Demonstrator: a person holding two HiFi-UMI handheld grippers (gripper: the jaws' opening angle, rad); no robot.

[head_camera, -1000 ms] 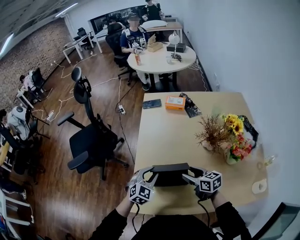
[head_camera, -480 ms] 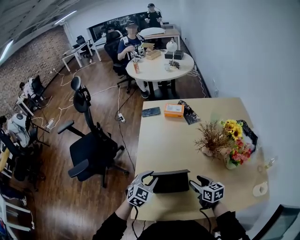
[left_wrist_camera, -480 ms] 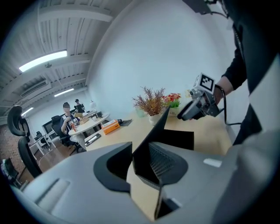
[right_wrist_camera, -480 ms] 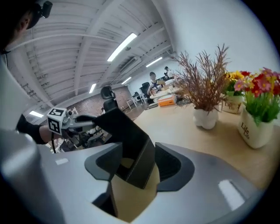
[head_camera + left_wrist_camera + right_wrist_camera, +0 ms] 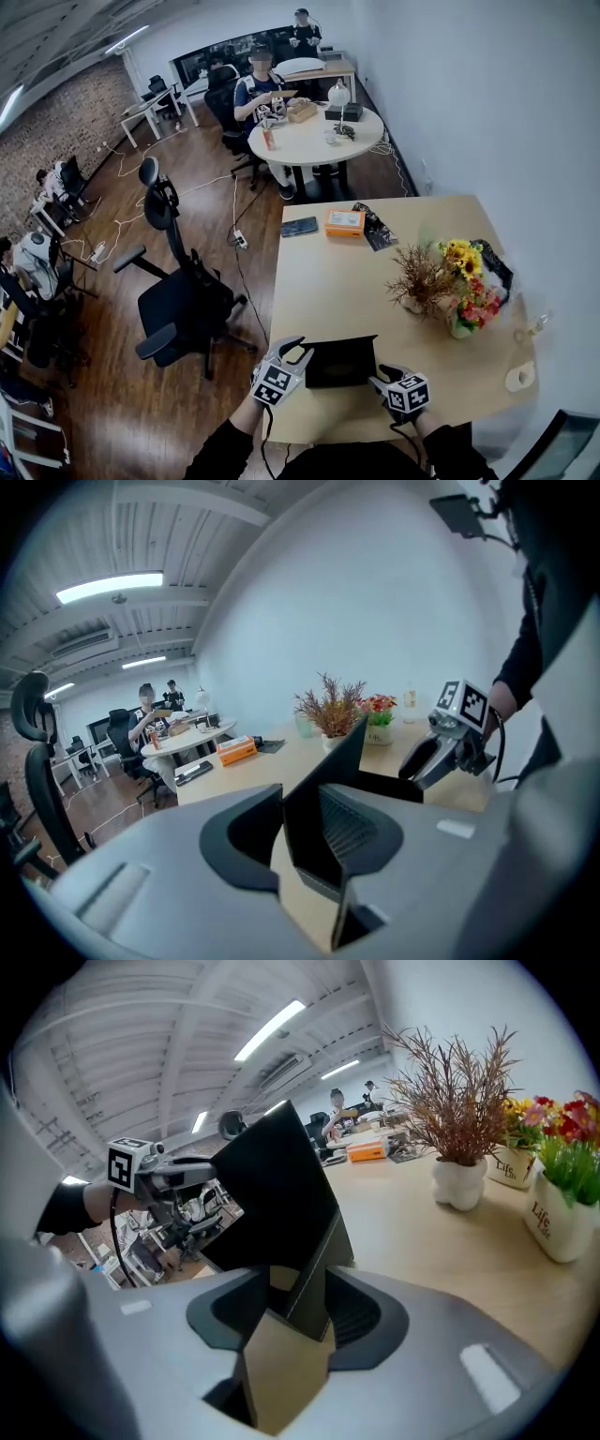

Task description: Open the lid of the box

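A black box (image 5: 339, 364) stands at the front edge of the tan table (image 5: 347, 281), its lid (image 5: 272, 1194) tilted up. My left gripper (image 5: 298, 352) is at the box's left end. In the left gripper view, its jaws (image 5: 300, 827) are shut on a thin black panel of the box (image 5: 337, 771). My right gripper (image 5: 380, 375) is at the box's near right corner. Its jaws (image 5: 291, 1307) are closing with that corner between them, and a gap still shows at one pad. Each gripper shows in the other's view: the right gripper (image 5: 441, 757) and the left gripper (image 5: 178, 1180).
Behind the box stand a vase of dry twigs (image 5: 417, 281) and a flower pot (image 5: 473, 295). An orange box (image 5: 345, 222) and a phone (image 5: 302, 226) lie at the far edge. A tape roll (image 5: 518, 375) sits at the right, and an office chair (image 5: 183, 291) stands left of the table.
My right gripper has come back toward the table's front edge and in to the box's right corner. The left gripper has kept its hold at the left end.
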